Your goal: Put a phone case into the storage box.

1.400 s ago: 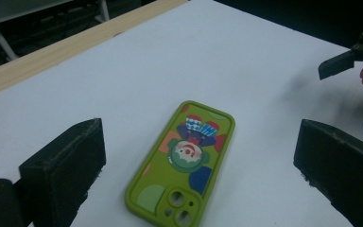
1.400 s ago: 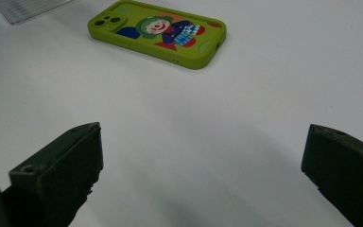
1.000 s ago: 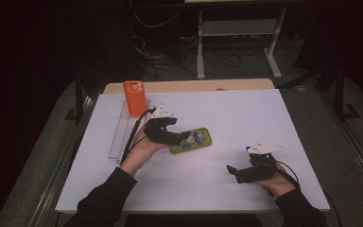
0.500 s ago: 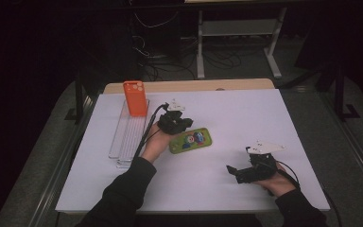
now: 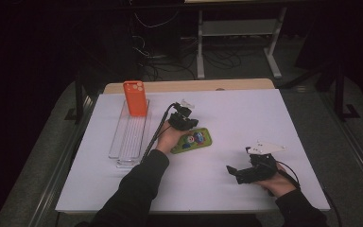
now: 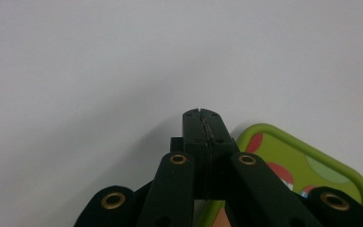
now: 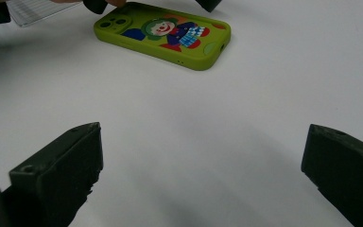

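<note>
My left hand-held gripper (image 5: 185,119) has moved in over the far-left end of the green phone case (image 5: 192,140) on the counter (image 5: 264,118), and its jaws have just closed together on nothing, so no pickup has started. Right of the case, my right hand-held gripper (image 5: 233,172) rests wide apart, empty.

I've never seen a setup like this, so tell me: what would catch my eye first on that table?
Probably the green phone case with a clown cartoon, lying flat mid-table on the white table. The left tool sits right at its far edge, jaws shut with nothing between them. Next, the orange phone case standing upright in a clear slotted rack at the left, while the right tool rests open near the front.
</note>
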The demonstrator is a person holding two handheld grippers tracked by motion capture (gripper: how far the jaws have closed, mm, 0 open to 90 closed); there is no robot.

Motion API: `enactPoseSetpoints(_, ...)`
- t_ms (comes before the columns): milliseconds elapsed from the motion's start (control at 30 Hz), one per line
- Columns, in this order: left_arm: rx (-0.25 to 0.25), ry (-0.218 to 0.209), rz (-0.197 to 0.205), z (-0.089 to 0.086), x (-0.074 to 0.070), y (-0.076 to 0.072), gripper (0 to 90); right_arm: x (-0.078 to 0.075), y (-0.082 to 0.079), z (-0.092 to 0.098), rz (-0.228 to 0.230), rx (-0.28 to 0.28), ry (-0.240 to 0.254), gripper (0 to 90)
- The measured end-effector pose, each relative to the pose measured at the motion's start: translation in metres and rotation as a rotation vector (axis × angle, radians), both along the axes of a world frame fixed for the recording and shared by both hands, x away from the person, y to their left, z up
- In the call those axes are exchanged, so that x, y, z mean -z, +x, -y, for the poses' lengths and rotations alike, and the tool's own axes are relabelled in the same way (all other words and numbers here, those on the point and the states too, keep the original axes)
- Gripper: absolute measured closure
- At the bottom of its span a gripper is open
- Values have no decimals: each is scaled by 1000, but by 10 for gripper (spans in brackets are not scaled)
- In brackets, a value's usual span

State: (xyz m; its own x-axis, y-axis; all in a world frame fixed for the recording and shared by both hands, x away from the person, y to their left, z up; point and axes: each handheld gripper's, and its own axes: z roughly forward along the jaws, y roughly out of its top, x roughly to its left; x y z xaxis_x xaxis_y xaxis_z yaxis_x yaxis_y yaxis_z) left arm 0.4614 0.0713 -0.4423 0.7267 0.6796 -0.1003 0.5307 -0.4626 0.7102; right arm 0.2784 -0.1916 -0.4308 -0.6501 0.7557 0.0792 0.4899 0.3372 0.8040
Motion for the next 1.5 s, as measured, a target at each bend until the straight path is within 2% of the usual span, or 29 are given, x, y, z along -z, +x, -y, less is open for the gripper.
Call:
enactPoseSetpoints(167,24,9,-18,5,3,-1,898,0,0,0,1,-4,-1,0)
enactPoseSetpoints(300,46,5,-55,8,4,-6,898,0,0,0,1,-4,2,0)
enactPoseSetpoints(333,71,16,-52,8,4,-7,898,0,0,0,0,-4,2,0)
enactPoseSetpoints(367,66,7,-60,10,5,-10,898,0,0,0,1,-4,2,0)
enactPoseSetpoints(500,118,24,-69,15,3,-21,898,0,0,0,3,-4,3,0)
enactPoseSetpoints(567,140,12,-74,17,2,-27,898,0,0,0,4,-4,2,0)
enactPoseSetpoints(600,135,-8,-79,19,2,-31,898,0,0,0,4,-4,1,0)
enactPoseSetpoints(633,161,3,-74,19,1,-34,898,0,0,0,5,-5,0,0)
enactPoseSetpoints(667,163,-14,-83,20,1,-38,898,0,0,0,6,-4,-1,0)
enactPoseSetpoints(733,198,5,-83,20,-1,-45,898,0,0,0,7,-4,-2,0)
enactPoseSetpoints(767,191,-12,-85,22,0,-50,898,0,0,0,6,-5,-2,0)
enactPoseSetpoints(867,221,8,-83,22,-1,-56,898,0,0,-1,4,-2,-2,0)
enactPoseSetpoints(900,212,-6,-83,23,-1,-57,898,0,0,-1,3,-1,-3,0)
enactPoseSetpoints(933,222,2,-81,22,-1,-57,897,-1,0,-1,3,-4,-4,0)
enactPoseSetpoints(1000,225,-13,-76,21,-4,-58,894,-1,0,-1,4,-5,-5,0)
enactPoseSetpoints(1033,223,-38,-75,21,-7,-60,871,-1,0,-1,6,-6,-5,0)
enactPoseSetpoints(1067,243,-31,-68,19,-11,-61,843,-1,0,-1,5,-7,-6,0)
enactPoseSetpoints(1133,246,-62,-56,15,-19,-68,779,-1,0,-1,2,-5,-7,0)
enactPoseSetpoints(1200,264,-58,-38,6,-29,-72,707,-1,0,-1,0,-2,-6,0)
enactPoseSetpoints(1300,272,-76,-12,-7,-39,-82,643,-1,0,-1,1,-2,-6,0)
enactPoseSetpoints(1367,282,-79,-12,-15,-43,-90,596,-1,0,-1,3,-5,-8,0)
enactPoseSetpoints(1400,275,-97,-10,-18,-44,-95,572,-1,0,-1,4,-4,-9,0)
enactPoseSetpoints(1433,294,-76,-1,-24,-45,-98,551,-1,0,-1,2,-4,-9,0)
enactPoseSetpoints(1500,290,-78,10,-31,-46,-108,483,-1,0,-2,3,-5,-11,0)
